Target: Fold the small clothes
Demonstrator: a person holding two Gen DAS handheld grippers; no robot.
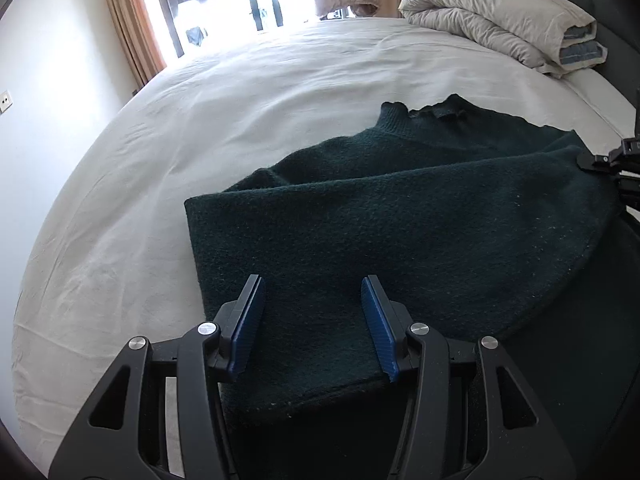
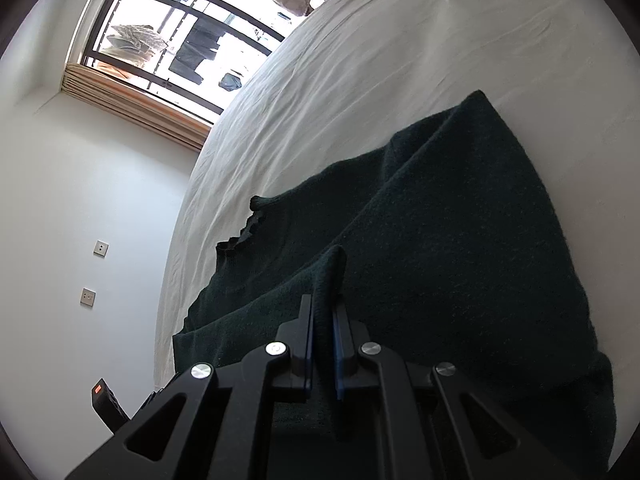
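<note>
hovering wide apart over the near folded edge of the dark green sweater [image 1: 400, 216], the left gripper [image 1: 313, 284] is seen holding nothing; the garment is spread on the white bed sheet [image 1: 200, 128]. the layer below could be dragged askew if the pads were closed too deep.

in the right wrist view, a pinched ridge of the knit is held between the narrowed pads of the right gripper [image 2: 323, 300]. slippage is judged possible, since little fabric is clamped.

Daylight via blown-out barred glass window [image 2: 176, 40]; dark green knit sweater [image 1: 400, 216] underexposed, heavy fisheye warp + black vignette, focus sharp.
</note>
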